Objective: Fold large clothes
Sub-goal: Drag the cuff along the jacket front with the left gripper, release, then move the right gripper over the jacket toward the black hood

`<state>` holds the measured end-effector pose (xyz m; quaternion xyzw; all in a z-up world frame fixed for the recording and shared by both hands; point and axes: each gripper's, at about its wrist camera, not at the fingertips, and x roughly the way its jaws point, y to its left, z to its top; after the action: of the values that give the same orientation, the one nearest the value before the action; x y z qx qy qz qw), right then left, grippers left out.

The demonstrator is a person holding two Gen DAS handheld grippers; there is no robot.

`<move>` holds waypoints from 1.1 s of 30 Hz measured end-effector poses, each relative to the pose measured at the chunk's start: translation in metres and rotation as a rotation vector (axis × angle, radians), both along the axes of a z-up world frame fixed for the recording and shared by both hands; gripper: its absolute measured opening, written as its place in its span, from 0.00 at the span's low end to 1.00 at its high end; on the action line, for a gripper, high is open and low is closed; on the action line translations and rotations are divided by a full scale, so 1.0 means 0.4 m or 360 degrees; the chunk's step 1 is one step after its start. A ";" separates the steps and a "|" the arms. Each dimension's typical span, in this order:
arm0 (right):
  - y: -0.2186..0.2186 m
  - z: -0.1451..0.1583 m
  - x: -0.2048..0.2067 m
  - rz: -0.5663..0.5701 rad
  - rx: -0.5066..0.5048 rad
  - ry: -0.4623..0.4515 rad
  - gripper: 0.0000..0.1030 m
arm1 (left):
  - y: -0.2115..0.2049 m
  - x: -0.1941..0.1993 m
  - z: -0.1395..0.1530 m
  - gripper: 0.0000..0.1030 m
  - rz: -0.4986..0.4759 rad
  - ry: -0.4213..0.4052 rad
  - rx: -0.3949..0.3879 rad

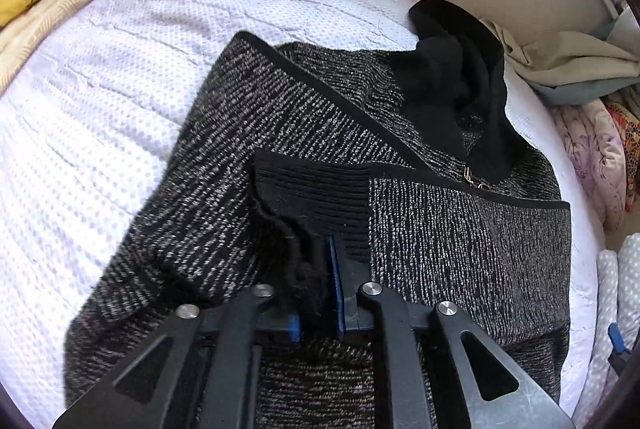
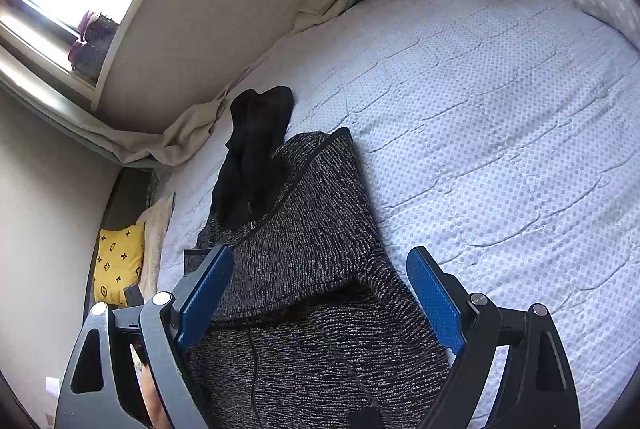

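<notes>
The black-and-grey flecked knit hooded jacket (image 1: 304, 133) lies on the white dotted quilted bed (image 1: 100, 101), near its wall-side edge. The left hand-held gripper (image 1: 316, 269) pinches its black ribbed cuff (image 1: 316, 189); the right hand-held gripper (image 2: 320, 293) gapes wide above it, holding nothing

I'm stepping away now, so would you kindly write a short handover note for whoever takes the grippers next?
Left gripper: nearly closed, black cuff of the sleeve between its fingers; whether it grips is unclear.
Right gripper: open, holding nothing, above the jacket.
Jacket: on the bed, black hood toward the wall.
Done: one sleeve brought across the front.
Left: release the cuff, fold the rest.
</notes>
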<state>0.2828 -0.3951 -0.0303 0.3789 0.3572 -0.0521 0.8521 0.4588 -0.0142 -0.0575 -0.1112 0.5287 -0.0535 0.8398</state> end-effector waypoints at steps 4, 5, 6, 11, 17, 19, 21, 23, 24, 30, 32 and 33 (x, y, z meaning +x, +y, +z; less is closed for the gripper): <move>0.004 -0.010 0.005 0.0007 0.0015 0.0029 0.86 | -0.002 -0.026 0.054 0.40 0.0029 -0.0101 0.0140; 0.003 -0.014 0.006 0.0010 0.0033 0.0032 0.86 | -0.002 -0.033 0.069 0.42 0.0041 -0.0135 0.0163; 0.003 -0.018 0.008 0.0011 0.0048 0.0038 0.86 | -0.004 -0.042 0.087 0.42 0.0044 -0.0176 0.0176; 0.011 -0.022 0.009 0.0012 0.0029 0.0052 0.86 | -0.069 -0.072 0.121 0.47 -0.0122 -0.0265 0.0160; 0.012 -0.024 0.008 0.0020 0.0032 0.0059 0.86 | -0.115 -0.058 0.019 0.48 -0.0215 -0.0108 0.0229; 0.007 -0.021 0.004 0.0016 0.0036 0.0054 0.86 | -0.104 -0.056 -0.002 0.51 -0.0200 -0.0094 0.0195; 0.002 -0.016 0.001 0.0014 0.0038 0.0044 0.86 | -0.113 -0.060 -0.005 0.57 -0.0216 -0.0097 0.0206; 0.001 -0.010 -0.001 0.0017 0.0036 0.0035 0.86 | -0.135 -0.063 -0.003 0.72 -0.0253 -0.0098 0.0246; 0.002 -0.009 0.000 0.0020 0.0033 0.0033 0.86 | -0.147 -0.068 0.001 0.76 -0.0264 -0.0101 0.0289; 0.003 -0.019 0.002 0.0026 0.0039 0.0056 0.86 | -0.198 -0.148 0.045 0.85 -0.0350 -0.0156 0.0446; 0.006 -0.021 0.005 0.0029 0.0037 0.0063 0.86 | -0.196 -0.195 0.068 0.86 -0.0372 -0.0195 0.0479; 0.009 -0.023 0.007 0.0033 0.0034 0.0066 0.86 | -0.191 -0.211 0.075 0.87 -0.0379 -0.0210 0.0486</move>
<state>0.2855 -0.3914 -0.0393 0.3831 0.3794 -0.0471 0.8409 0.3743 -0.0905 -0.0276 0.0845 0.4840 -0.0790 0.8674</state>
